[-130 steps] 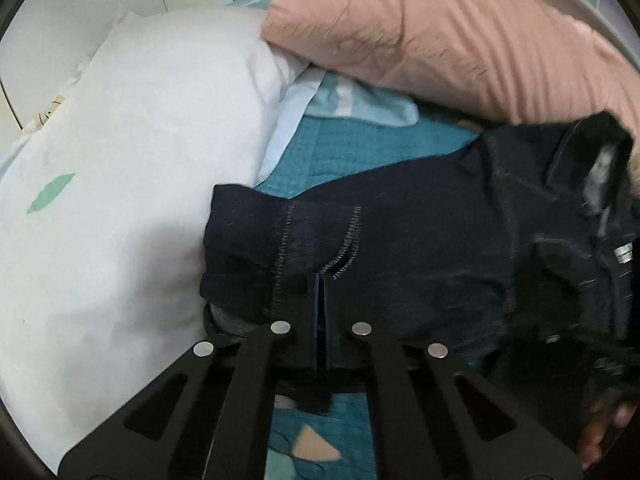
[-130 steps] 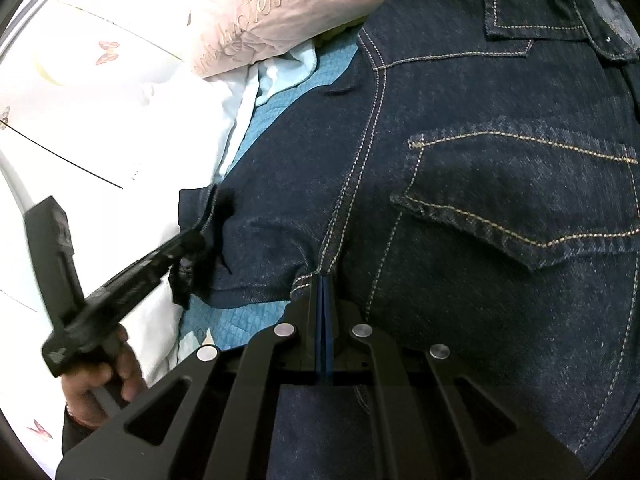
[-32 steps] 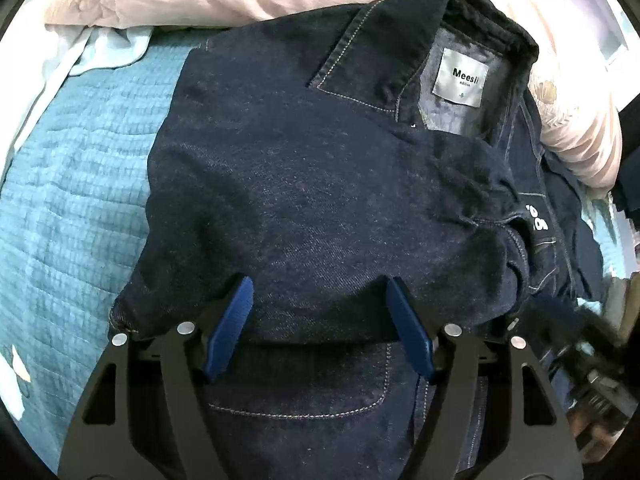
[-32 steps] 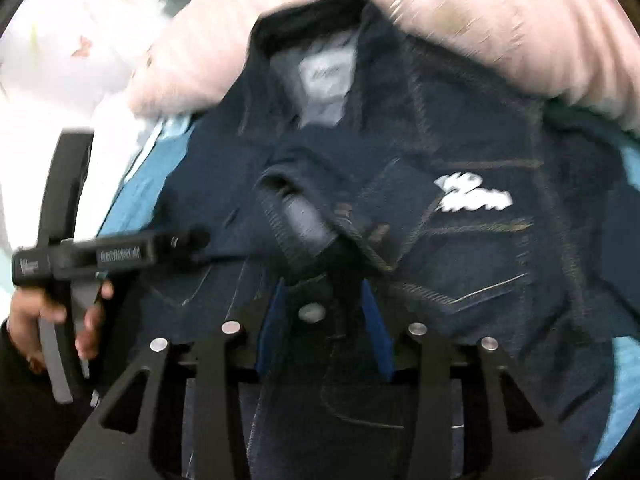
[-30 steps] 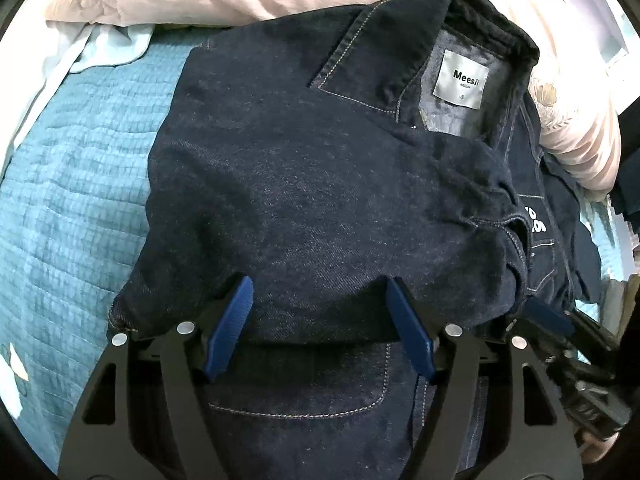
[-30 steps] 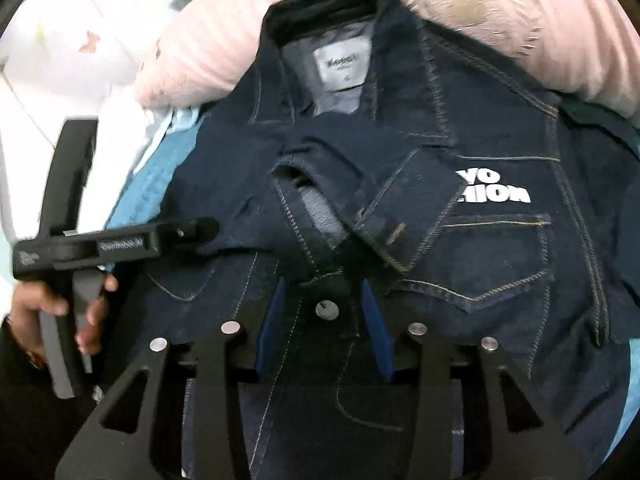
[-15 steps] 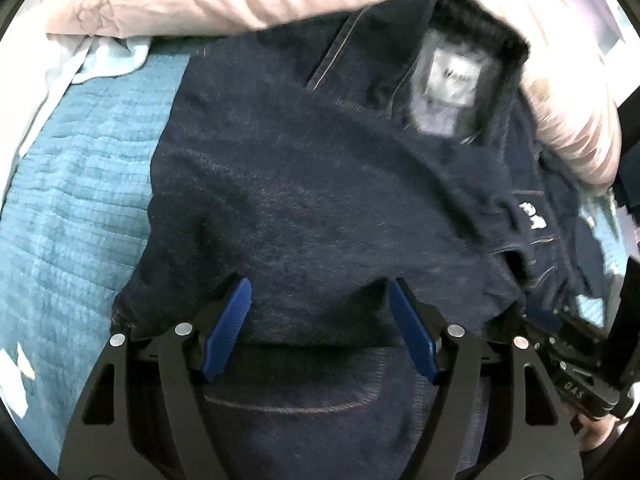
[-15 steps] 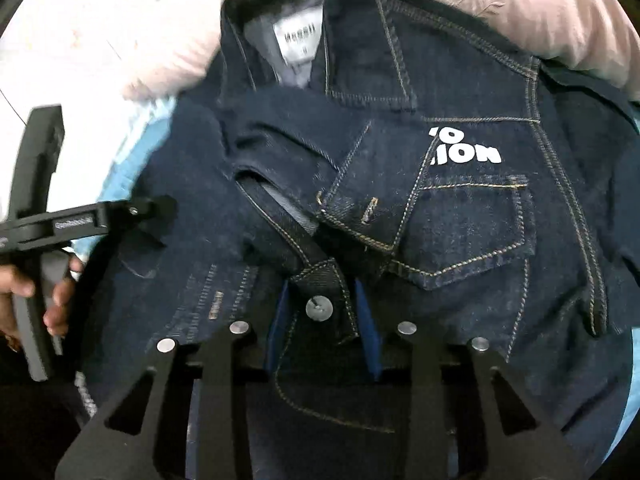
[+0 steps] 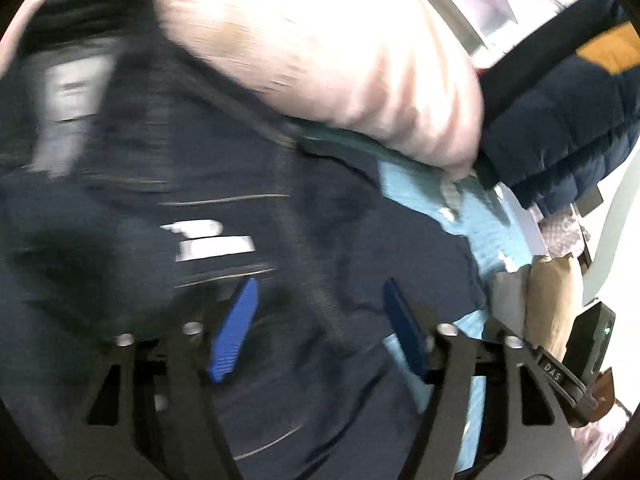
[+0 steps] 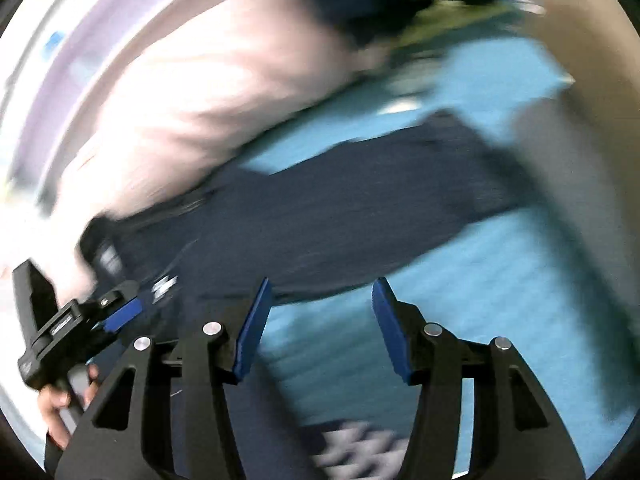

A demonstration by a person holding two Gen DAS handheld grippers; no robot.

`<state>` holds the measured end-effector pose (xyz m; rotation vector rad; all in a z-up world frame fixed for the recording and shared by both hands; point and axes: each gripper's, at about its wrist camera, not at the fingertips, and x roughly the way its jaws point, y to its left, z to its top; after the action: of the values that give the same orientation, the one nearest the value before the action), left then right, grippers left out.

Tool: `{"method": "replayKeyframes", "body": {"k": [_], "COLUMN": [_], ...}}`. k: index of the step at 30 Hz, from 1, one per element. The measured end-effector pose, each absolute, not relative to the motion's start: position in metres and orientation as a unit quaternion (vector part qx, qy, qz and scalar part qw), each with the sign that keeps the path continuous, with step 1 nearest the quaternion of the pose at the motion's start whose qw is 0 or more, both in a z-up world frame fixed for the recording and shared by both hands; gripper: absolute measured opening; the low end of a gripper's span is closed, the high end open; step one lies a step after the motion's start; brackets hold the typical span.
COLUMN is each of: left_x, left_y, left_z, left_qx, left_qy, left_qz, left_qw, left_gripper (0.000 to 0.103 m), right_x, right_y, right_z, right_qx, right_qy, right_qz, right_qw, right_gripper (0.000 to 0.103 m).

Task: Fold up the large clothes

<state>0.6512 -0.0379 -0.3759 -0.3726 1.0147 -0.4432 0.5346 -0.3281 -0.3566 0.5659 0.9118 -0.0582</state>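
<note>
A dark denim jacket (image 9: 160,184) with white lettering (image 9: 212,240) lies on the teal bedspread (image 9: 452,208), blurred by motion. My left gripper (image 9: 318,320) hovers over its right part. The jaws are closing, denim lies under them, and the pads do not press on it. In the right wrist view my right gripper (image 10: 322,320) is over the bare bedspread (image 10: 500,280). Its jaws are opening with nothing between them. The jacket's sleeve (image 10: 360,216) stretches out just beyond. The left gripper's blue pad (image 10: 124,314) shows at the left, held by a hand (image 10: 60,400).
A pink pillow (image 9: 340,48) lies against the jacket's far edge, also seen as the pink pillow (image 10: 208,88) in the right wrist view. A navy quilted garment (image 9: 560,112) is piled at the far right. A beige surface (image 10: 580,140) borders the bed's right side.
The right gripper has let go of the jacket's buttoned front flap and swung right over the bedspread. The left gripper has swept right from the jacket's back toward its lettered front, jaws narrower.
</note>
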Motion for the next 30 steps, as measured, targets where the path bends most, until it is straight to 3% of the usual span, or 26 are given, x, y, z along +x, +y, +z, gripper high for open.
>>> {"method": "replayKeyframes", "body": {"k": [1,2,4,5,16,22,23,24,25,30], "left_x": [0.656,0.663,0.672,0.674,0.678,0.677,0.677,0.678,0.679,0.668], "left_y": [-0.053,-0.07,-0.088,-0.092,-0.087,-0.082,-0.082,-0.08,-0.077,-0.057], "left_z": [-0.38,-0.387,-0.403,-0.408,-0.439,-0.439,-0.438,-0.438,-0.437,-0.4], "left_qx": [-0.16,-0.141,-0.129,-0.121,-0.116,-0.117,-0.118,-0.122,-0.129,-0.13], "left_qy": [0.479,0.486,0.502,0.502,0.522,0.523,0.524,0.526,0.528,0.473], "left_qz": [-0.207,-0.208,-0.212,-0.206,-0.2,-0.208,-0.209,-0.21,-0.211,-0.224], "left_qw": [0.838,0.837,0.828,0.831,0.821,0.818,0.817,0.815,0.813,0.842], "left_gripper": [0.047,0.026,0.011,0.008,0.007,0.007,0.008,0.008,0.009,0.009], "right_x": [0.534,0.533,0.53,0.532,0.539,0.559,0.561,0.564,0.567,0.562], "right_y": [-0.339,-0.351,-0.372,-0.375,-0.407,-0.406,-0.405,-0.404,-0.402,-0.382], "right_z": [-0.359,-0.36,-0.365,-0.368,-0.403,-0.404,-0.404,-0.403,-0.402,-0.367], "right_qx": [0.272,0.271,0.279,0.286,0.418,0.415,0.406,0.394,0.39,0.343], "right_qy": [0.439,0.441,0.438,0.435,0.38,0.35,0.346,0.346,0.342,0.306], "right_qz": [-0.041,-0.059,-0.075,-0.078,-0.125,-0.146,-0.15,-0.152,-0.139,-0.105], "right_qw": [0.855,0.853,0.851,0.85,0.816,0.827,0.832,0.838,0.843,0.882], "right_gripper": [0.051,0.051,0.051,0.051,0.056,0.057,0.051,0.025,0.01,0.006]}}
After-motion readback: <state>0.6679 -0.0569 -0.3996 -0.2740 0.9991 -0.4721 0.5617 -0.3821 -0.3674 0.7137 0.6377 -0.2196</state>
